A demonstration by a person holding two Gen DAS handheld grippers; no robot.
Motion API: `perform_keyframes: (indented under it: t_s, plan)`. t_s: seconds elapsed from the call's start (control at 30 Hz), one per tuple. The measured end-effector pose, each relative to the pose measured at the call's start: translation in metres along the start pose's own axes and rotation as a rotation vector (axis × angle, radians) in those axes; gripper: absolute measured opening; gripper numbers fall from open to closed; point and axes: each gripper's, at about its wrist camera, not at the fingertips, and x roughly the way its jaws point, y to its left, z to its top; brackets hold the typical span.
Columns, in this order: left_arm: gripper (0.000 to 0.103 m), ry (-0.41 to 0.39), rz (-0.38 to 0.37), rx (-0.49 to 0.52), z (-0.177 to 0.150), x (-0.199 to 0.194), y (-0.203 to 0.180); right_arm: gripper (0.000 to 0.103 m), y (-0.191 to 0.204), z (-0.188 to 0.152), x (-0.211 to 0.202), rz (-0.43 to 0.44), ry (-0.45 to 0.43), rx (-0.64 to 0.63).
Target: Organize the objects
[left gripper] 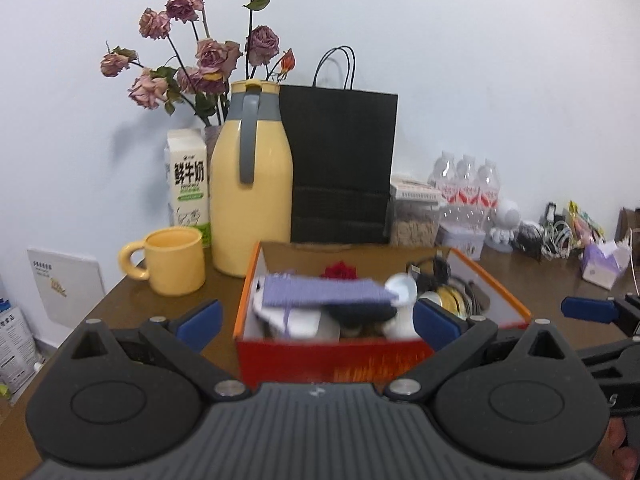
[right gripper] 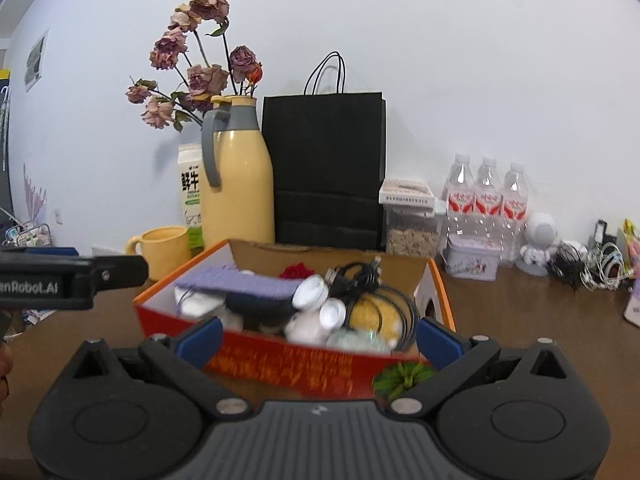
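An open red and orange cardboard box [left gripper: 332, 360] [right gripper: 280, 364] stands on the brown table, packed with small items. Inside lie a purple knitted piece [left gripper: 324, 290] [right gripper: 240, 282], a red flower [right gripper: 296, 271], white capped bottles [right gripper: 310, 290] and a black cable [right gripper: 360, 276]. My left gripper [left gripper: 318, 322] is open, its blue pads on either side of the box's near end. My right gripper [right gripper: 319, 342] is open too, just in front of the box. A small green plant-like thing [right gripper: 404, 374] lies by its right finger.
Behind the box stand a yellow thermos jug [left gripper: 252, 200], a yellow mug [left gripper: 174, 260], a milk carton [left gripper: 188, 180], dried roses [left gripper: 208, 52] and a black paper bag [left gripper: 340, 168]. Water bottles [right gripper: 488, 200], a cereal container [right gripper: 412, 224], a tin [right gripper: 472, 262] and tangled cables [right gripper: 592, 264] line the right back.
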Motion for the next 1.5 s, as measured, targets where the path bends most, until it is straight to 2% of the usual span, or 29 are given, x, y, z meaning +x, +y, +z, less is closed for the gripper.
perform_keyframes:
  t_s: [0.3,0.67,1.5]
  plan:
    - [0.103,0.037,0.006,-0.017,-0.030,-0.043,0.005,0.103,0.011,-0.025,-0.043,0.002,0.034,0.025]
    - [0.103,0.094,0.015,-0.015,-0.060,-0.059,0.007,0.103,0.010,-0.043,-0.059,-0.030,0.074,0.061]
    - [0.103,0.102,0.021,-0.010,-0.065,-0.060,0.006,0.103,0.007,-0.047,-0.063,-0.038,0.081,0.069]
